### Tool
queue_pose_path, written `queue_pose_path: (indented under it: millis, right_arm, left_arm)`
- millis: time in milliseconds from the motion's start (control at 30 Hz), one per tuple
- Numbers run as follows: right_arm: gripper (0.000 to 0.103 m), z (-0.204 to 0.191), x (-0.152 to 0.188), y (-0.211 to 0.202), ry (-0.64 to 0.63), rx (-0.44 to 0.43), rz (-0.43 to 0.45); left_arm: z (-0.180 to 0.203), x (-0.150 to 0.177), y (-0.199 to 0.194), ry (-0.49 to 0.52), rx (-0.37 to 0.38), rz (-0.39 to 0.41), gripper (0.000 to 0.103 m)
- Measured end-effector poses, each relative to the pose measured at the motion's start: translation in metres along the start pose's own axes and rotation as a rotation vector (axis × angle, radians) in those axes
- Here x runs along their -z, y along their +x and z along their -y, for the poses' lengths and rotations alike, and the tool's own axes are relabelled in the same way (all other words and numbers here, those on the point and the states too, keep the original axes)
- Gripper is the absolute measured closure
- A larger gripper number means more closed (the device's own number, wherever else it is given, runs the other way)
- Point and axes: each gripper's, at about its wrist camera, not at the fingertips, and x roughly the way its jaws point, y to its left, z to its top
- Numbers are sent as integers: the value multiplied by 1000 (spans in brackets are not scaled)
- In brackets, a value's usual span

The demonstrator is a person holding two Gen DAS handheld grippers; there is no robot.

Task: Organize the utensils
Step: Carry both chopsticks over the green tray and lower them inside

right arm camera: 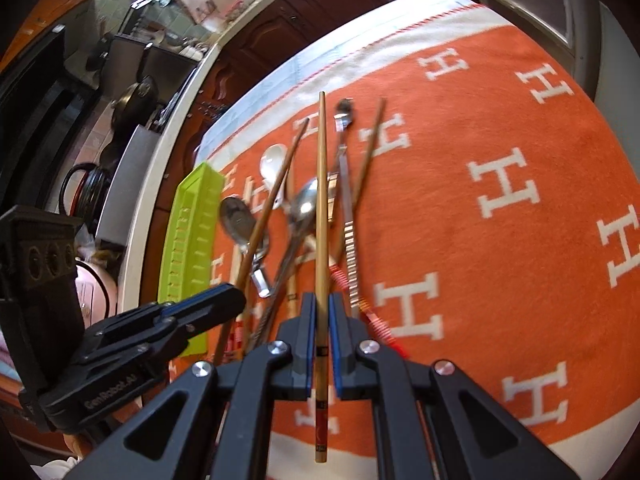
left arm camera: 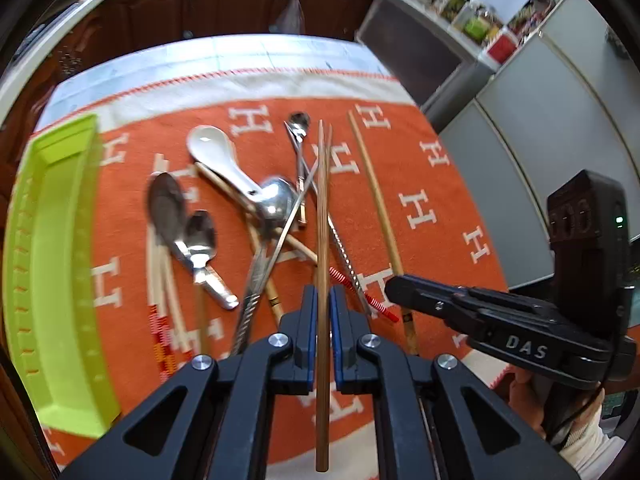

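— What did the grippers have?
— The left gripper (left arm camera: 322, 300) was clamped on a brown chopstick (left arm camera: 322, 216), the right gripper (right arm camera: 320, 308) on a bamboo chopstick (right arm camera: 321, 200), both above the cutlery pile (left arm camera: 256, 208).

Read "DAS" in pale letters on the black body of the right gripper (left arm camera: 394, 286). Spotted "GenRobot.AI" printed along the side of the left gripper (right arm camera: 236, 300). Counted white "H" letters repeated in rows all over the orange cloth (right arm camera: 500, 152). Small marks on the chopstick (right arm camera: 321, 240) stayed too tiny to read.
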Motion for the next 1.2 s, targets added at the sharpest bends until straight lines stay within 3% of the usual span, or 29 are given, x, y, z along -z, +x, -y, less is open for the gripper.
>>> queue_pose_path:
  millis: [267, 500, 833, 1200]
  right_arm:
    - [97, -85, 12, 21, -164, 6, -74]
    - [97, -159, 11, 70, -231, -14, -141]
    - [97, -207, -12, 138, -187, -44, -150]
    - [96, -212, -6, 189, -138, 13, -222]
  left_arm:
    - [-59, 23, -73, -89, -128, 130, 99]
    - [-135, 31, -90, -200, -270, 159, 99]
    - [-208, 19, -56, -302, -279, 146, 99]
    - [-233, 32, -26, -354, -267, 76, 99]
